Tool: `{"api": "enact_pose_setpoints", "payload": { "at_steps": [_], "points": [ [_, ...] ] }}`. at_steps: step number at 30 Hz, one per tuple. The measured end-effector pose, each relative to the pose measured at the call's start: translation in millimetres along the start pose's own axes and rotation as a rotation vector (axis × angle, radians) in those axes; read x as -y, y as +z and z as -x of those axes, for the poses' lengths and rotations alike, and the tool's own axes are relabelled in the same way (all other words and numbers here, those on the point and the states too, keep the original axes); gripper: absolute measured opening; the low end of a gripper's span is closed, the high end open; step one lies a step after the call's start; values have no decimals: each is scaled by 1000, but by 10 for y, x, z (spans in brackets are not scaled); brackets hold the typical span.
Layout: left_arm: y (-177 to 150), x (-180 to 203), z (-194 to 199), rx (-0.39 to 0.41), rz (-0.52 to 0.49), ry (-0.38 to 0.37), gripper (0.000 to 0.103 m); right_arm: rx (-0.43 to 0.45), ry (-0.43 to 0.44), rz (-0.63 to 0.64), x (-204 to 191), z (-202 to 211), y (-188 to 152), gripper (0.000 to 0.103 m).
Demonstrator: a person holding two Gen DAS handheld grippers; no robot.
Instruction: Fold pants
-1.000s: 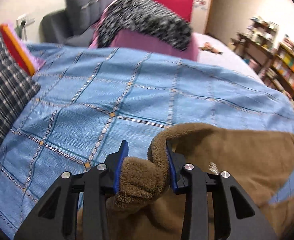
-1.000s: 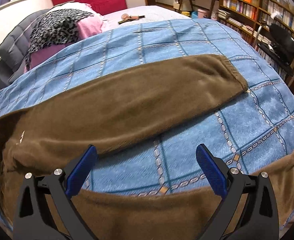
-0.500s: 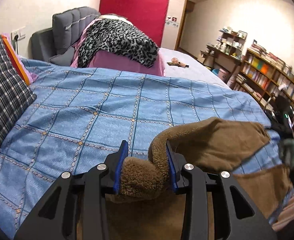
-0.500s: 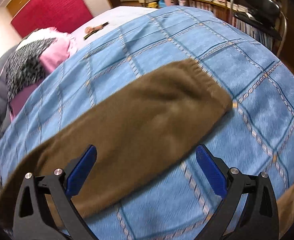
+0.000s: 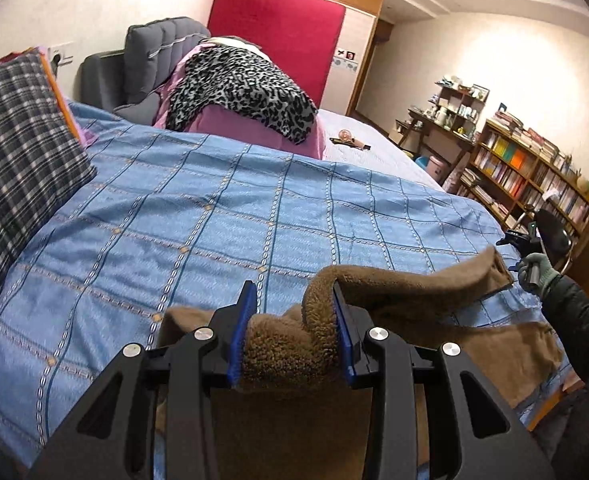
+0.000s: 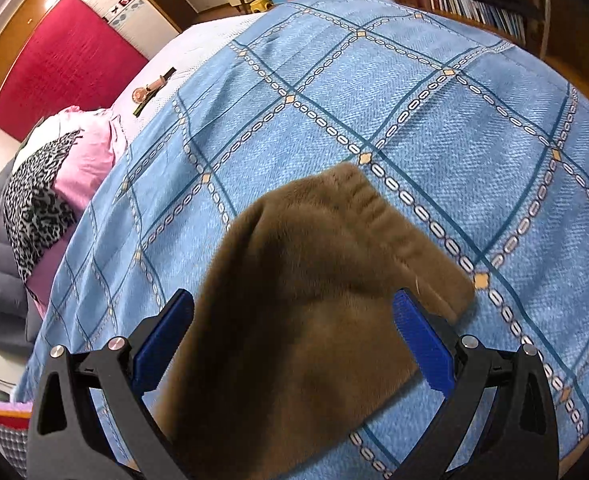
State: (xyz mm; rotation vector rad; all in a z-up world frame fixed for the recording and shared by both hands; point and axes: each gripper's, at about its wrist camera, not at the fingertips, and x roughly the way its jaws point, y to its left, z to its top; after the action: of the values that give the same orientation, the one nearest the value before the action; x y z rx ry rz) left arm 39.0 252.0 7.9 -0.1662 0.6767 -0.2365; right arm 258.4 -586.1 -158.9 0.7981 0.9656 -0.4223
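- On a bed [image 5: 222, 216] under a blue checked cover, brown fleece pants [image 5: 406, 292] lie along the near edge, partly lifted at the waist end.
- Far left in the left wrist view, a plaid pillow [image 5: 18, 152] sits at the bed's edge; behind it a leopard-print throw [image 5: 238, 88] covers a pink heap before a red headboard [image 5: 278, 40].
- Front and centre, the left gripper [image 5: 292, 336] pinches a thick bunch of the pants' fleece, its blue pads pressed into the pile on both sides. The waist end rides up off the cover there.
- Rightward, one leg stretches from that grip toward the bed's right side, its cuff raised off the cover. The other leg lies flat below it, nearer the edge.
- At the far right, a gloved hand [image 5: 534, 276] holds the second tool close to the raised cuff; bookshelves [image 5: 534, 184] line the wall behind.
- From the right wrist view, the right gripper [image 6: 294, 336] has its jaws spread wide on either side of the ribbed cuff [image 6: 378, 216], not pressing it. Whether the fabric rests on the tool cannot be told.
- The pants look soft, thick and limp, light enough to lift but prone to sag and bunch; the pile should give the pads good friction.
- Best holds appear to be the firm edges: the waistband and the ribbed cuff hem, taken with both layers together so the leg carries over flat onto its twin.
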Motion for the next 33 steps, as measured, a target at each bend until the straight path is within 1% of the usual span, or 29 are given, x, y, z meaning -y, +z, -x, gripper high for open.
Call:
{"api": "enact_pose_setpoints", "payload": {
  "at_steps": [7, 10, 12, 15, 17, 20, 22, 25, 27, 28, 29, 30, 31, 32, 33],
  "points": [
    [-135, -55, 144, -3, 21, 10, 36, -7, 17, -64, 105, -98, 170, 100],
    [-148, -45, 170, -3, 14, 15, 36, -17, 17, -84, 122, -118, 219, 96],
    [-149, -39, 161, -4, 11, 17, 36, -18, 25, -80, 99, -87, 232, 95],
    [-155, -51, 140, -8, 16, 17, 36, -22, 11, -46, 21, -41, 234, 95],
    [-172, -79, 116, -14, 17, 18, 36, -31, 12, -51, -3, -42, 232, 95],
    [-197, -96, 117, -18, 20, 20, 36, -68, -28, -59, -63, -105, 221, 95],
    [-218, -102, 144, -16, 14, 25, 36, -88, -84, -46, -114, -165, 208, 95],
    [-256, -117, 168, -17, 10, 31, 36, -102, -139, -41, -139, -201, 167, 83],
    [-278, -140, 179, -16, 16, 33, 36, -112, -158, -37, -121, -218, 142, 64],
    [-289, -167, 185, -14, 23, 30, 36, -118, -151, -38, -98, -215, 127, 57],
    [-293, -180, 189, -12, 27, 31, 36, -124, -143, -43, -66, -205, 117, 43],
    [-298, -193, 193, -10, 29, 32, 36, -127, -135, -53, -17, -171, 102, 35],
    [-293, -205, 195, -6, 29, 32, 36, -122, -127, -59, 30, -121, 90, 32],
    [-291, -213, 199, -1, 28, 30, 36, -112, -120, -62, 76, -51, 71, 23],
    [-283, -219, 203, 3, 25, 32, 36, -102, -112, -62, 119, 23, 61, 16]
  ]
}}
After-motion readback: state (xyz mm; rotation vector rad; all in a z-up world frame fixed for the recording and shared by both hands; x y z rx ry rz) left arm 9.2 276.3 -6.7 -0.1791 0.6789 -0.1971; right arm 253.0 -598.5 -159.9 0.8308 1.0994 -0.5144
